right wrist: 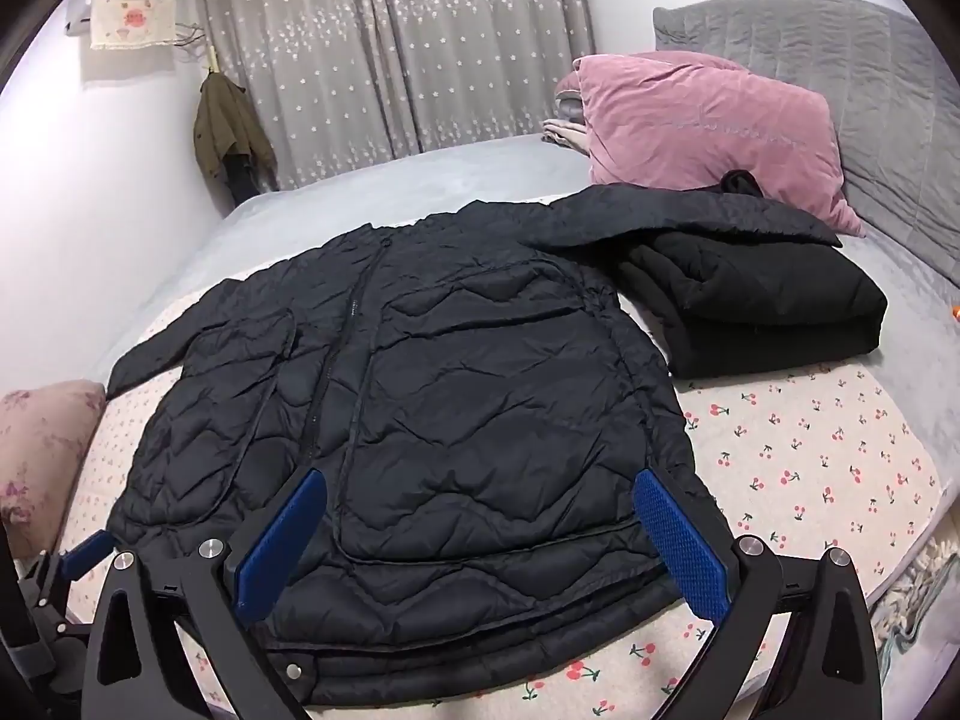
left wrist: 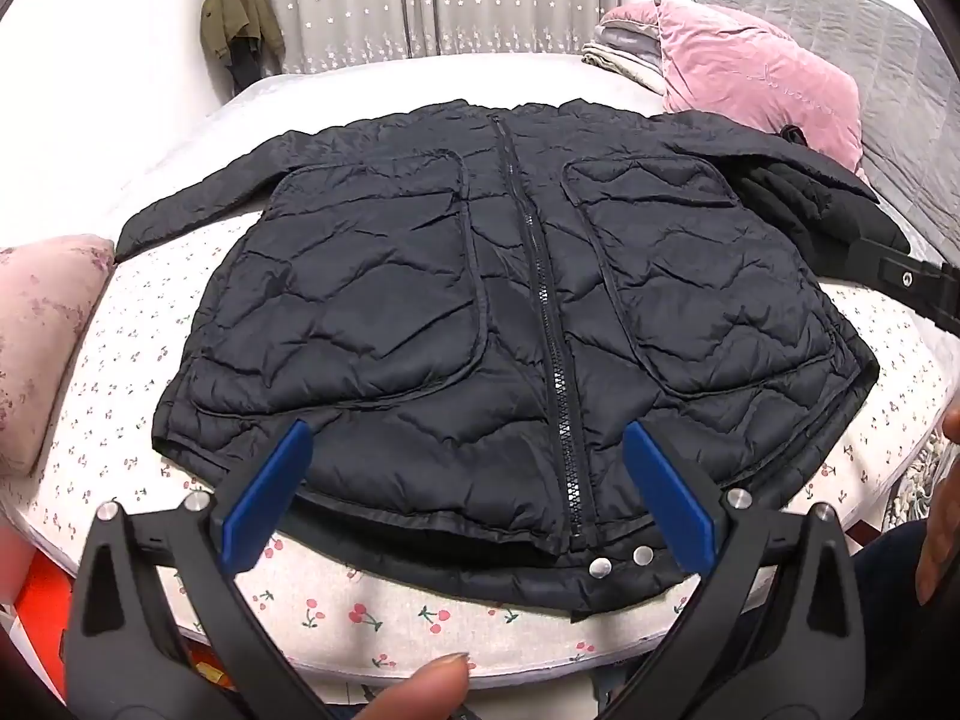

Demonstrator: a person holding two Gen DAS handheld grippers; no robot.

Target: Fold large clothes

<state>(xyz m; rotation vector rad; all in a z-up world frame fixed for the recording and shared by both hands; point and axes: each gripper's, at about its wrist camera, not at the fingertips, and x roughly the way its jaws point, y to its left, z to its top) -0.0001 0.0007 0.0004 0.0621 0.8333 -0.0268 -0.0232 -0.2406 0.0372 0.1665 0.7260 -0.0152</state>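
The left claw (left wrist: 468,492) hangs spread over the hem of the black jacket (left wrist: 480,300), which lies flat and zipped on the cherry-print sheet (left wrist: 360,606). In the right wrist view, the right claw (right wrist: 480,546) is likewise spread above the jacket (right wrist: 420,420); folded black clothes (right wrist: 762,306) lie beside it.

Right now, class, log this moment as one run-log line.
stage: pre-fold | black quilted zip-up jacket: flat on cherry-print bedsheet, zipped | left gripper: jaws open, empty | right gripper: jaws open, empty
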